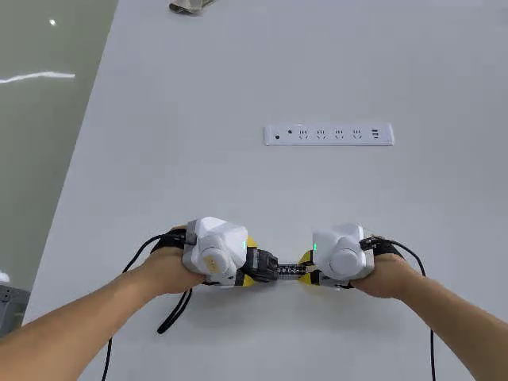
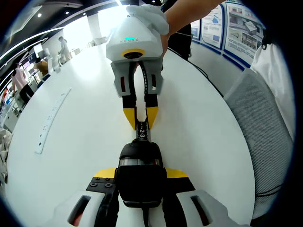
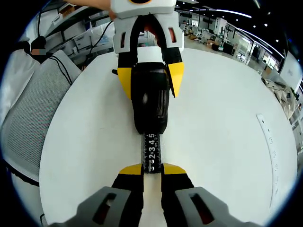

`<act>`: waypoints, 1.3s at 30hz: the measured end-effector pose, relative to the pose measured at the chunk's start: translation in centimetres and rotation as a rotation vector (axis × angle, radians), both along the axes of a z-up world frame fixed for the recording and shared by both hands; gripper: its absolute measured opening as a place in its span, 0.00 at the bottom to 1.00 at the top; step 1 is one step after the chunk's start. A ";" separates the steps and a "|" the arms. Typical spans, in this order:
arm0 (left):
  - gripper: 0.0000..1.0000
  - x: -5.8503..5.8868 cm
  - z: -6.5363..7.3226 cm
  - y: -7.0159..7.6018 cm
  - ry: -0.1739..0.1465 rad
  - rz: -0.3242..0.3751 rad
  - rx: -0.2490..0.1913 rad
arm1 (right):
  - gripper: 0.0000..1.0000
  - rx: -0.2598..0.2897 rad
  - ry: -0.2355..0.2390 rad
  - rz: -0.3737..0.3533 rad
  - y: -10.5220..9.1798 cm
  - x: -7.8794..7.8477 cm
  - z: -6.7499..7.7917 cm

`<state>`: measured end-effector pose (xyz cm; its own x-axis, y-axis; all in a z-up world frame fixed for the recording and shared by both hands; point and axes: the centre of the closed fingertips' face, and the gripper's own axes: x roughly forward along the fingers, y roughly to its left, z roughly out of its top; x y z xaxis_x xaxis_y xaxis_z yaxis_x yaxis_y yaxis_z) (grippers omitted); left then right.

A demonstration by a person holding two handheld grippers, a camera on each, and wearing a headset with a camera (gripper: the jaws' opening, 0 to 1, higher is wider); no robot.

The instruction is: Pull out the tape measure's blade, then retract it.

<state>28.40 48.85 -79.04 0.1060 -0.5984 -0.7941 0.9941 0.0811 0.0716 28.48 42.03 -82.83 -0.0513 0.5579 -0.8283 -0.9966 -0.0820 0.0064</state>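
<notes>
A black tape measure sits between the yellow-tipped jaws of my left gripper, which is shut on its case. In the right gripper view the same case lies ahead with a short black blade drawn out, numbers up to 5 showing. My right gripper is shut on the blade's end. In the head view the left gripper and the right gripper face each other low over the white table, and a short stretch of blade spans the gap between them.
A white power strip lies on the table beyond the grippers. Black cables trail from both grippers toward the near edge. A grey mesh chair stands beside the table. Some small object rests at the far edge.
</notes>
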 end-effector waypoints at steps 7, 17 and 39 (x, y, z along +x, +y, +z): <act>0.32 0.1 0.0 0.0 0.003 0.001 -0.002 | 0.12 -0.010 -0.010 0.005 -1.0 0.2 0.1; 0.32 0.1 0.0 0.0 0.008 -0.004 0.008 | 0.12 -0.025 -0.015 0.003 -2.8 0.4 0.2; 0.32 0.1 0.0 0.0 0.010 -0.011 0.014 | 0.12 -0.049 -0.008 -0.010 -6.0 0.7 0.3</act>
<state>28.49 48.87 -79.02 0.0918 -0.5886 -0.8032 0.9956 0.0695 0.0628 29.18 36.05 -82.57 -0.0390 0.5170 -0.8551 -0.9974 -0.0715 0.0023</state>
